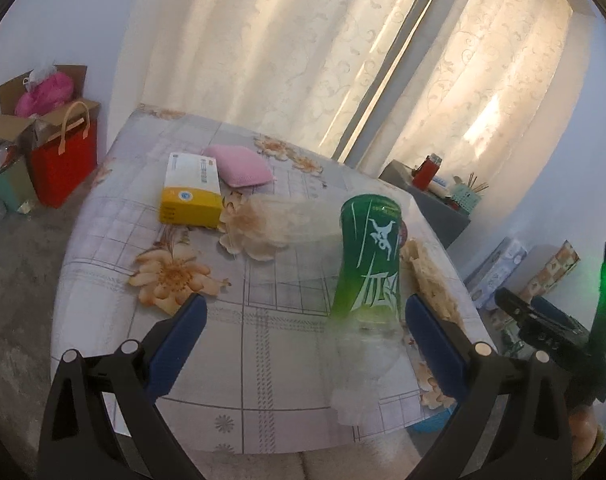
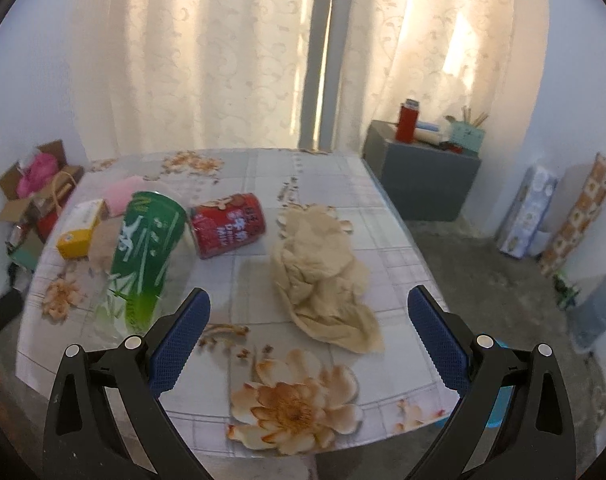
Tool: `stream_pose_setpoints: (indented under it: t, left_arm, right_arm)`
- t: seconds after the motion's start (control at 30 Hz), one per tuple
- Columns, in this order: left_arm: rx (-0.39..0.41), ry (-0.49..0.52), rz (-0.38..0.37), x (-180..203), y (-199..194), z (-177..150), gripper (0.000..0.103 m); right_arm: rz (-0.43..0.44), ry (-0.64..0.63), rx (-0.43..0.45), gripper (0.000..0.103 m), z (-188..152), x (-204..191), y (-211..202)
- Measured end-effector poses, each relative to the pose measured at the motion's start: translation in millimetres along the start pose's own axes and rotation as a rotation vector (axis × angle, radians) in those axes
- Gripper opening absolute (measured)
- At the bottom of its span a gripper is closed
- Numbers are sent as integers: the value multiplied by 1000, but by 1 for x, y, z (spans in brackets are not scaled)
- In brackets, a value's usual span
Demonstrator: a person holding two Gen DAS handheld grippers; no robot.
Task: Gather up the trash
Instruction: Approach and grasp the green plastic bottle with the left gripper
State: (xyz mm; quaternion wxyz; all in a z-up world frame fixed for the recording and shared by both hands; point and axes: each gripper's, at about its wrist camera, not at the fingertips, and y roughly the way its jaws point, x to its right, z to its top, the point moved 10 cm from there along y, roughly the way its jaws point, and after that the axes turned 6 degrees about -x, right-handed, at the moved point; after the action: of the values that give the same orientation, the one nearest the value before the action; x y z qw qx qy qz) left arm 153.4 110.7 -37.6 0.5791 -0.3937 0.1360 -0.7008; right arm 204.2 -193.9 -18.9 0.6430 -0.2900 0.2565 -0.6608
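Note:
A clear plastic bottle with a green label (image 1: 369, 268) lies on the flowered table (image 1: 143, 240), its clear end toward my left gripper (image 1: 305, 320). The left gripper is open, the bottle's near end between its blue fingers (image 1: 183, 332). The bottle also shows in the right wrist view (image 2: 143, 248). A red can (image 2: 229, 225) lies on its side behind it. A crumpled beige paper (image 2: 323, 276) lies ahead of my right gripper (image 2: 309, 312), which is open and empty. The paper (image 1: 427, 276) peeks out right of the bottle in the left wrist view.
A yellow-and-white box (image 1: 193, 190) and a pink pad (image 1: 239, 166) lie at the table's far left. A red bag (image 1: 65, 160) and cardboard boxes (image 1: 15, 120) stand on the floor left. A grey cabinet (image 2: 423, 172) stands far right, with rolls (image 2: 529, 212) against the wall.

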Motion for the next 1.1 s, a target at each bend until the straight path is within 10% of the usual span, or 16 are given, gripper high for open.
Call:
stream_pose_setpoints:
  t: [0.37, 0.67, 1.1]
  left_arm:
    - [23, 283, -71, 69, 31, 17, 97]
    - [-109, 411, 17, 95, 95, 46, 97]
    - [-438, 255, -48, 65, 137, 19, 72]
  right_arm:
    - [166, 146, -41, 95, -8, 18, 21]
    - [195, 158, -49, 95, -4, 22, 29]
    - [223, 179, -72, 95, -11, 30, 34]
